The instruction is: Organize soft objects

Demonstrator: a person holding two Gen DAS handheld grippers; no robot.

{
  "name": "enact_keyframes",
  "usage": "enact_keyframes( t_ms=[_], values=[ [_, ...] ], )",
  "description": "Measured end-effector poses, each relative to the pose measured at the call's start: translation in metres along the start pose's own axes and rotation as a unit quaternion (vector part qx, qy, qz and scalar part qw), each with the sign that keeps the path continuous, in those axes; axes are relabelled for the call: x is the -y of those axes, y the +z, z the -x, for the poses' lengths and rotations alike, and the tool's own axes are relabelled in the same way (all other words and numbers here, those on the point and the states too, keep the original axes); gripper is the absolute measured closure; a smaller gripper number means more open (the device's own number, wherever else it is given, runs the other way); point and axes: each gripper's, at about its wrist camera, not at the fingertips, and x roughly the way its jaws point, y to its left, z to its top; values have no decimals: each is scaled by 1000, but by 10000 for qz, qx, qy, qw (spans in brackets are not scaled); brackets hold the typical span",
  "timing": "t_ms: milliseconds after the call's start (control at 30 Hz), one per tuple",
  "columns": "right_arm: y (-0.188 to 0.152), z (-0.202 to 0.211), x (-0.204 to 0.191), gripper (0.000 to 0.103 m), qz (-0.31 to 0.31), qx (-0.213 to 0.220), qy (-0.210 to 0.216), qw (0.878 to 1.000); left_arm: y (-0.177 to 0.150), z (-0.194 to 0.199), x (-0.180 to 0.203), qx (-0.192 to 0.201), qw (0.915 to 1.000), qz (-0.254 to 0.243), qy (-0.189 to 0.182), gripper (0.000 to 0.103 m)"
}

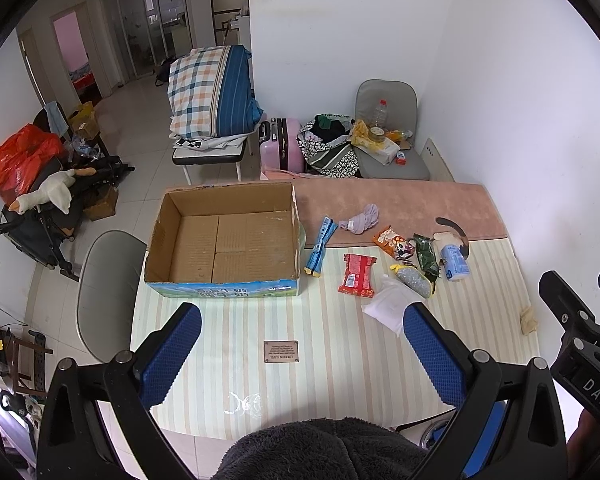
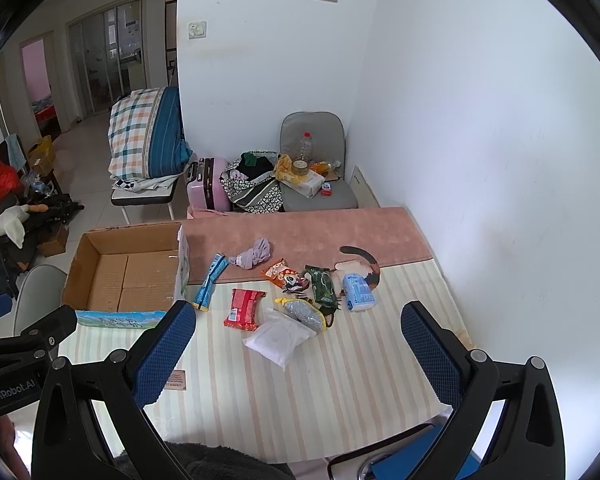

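You hold the left tool [image 1: 302, 344] and right tool [image 2: 298, 338] spread wide and empty above the table [image 2: 340, 392], soft packets [image 2: 278, 338] clustered right of the bare cardboard box [image 1: 224, 240], seemingly their destination.

I read the left hand-held gripper [image 1: 302, 354] as spread wide, blue pads [image 1: 172, 356] empty, hovering over the bench's near edge. Right hand-held gripper [image 2: 298, 354] likewise gapes, nothing between its pads [image 2: 432, 354], level beside it.
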Motion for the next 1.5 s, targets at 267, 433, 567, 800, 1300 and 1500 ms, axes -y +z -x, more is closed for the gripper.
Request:
enact_keyframes(
  t_ms=[267,433,567,800,1300,1500],
  values=[
    [1,0,1,0,-6,8,8,10000,3,2,2,23,10000,4,1,0],
    [0,1,0,0,1,13,3,10000,3,2,2,28,10000,-2,3,0],
    [1,0,0,0,-3,22,5,10000,5,3,3,44,10000,-2,5,0],
    [13,-13,12,0,-196,-142,161,9996,12,-4,9,-4,10000,-77,-3,0],
    [-30,-258,121,0,-541,-2012,-137,9780,19,-261,137,-1997,9635,-1678,-596,0],
    [-67,-352,157,0,-515,-2617,-203,9636,-24,-374,209,-3121,9171,-2320,-876,0]
  ],
)
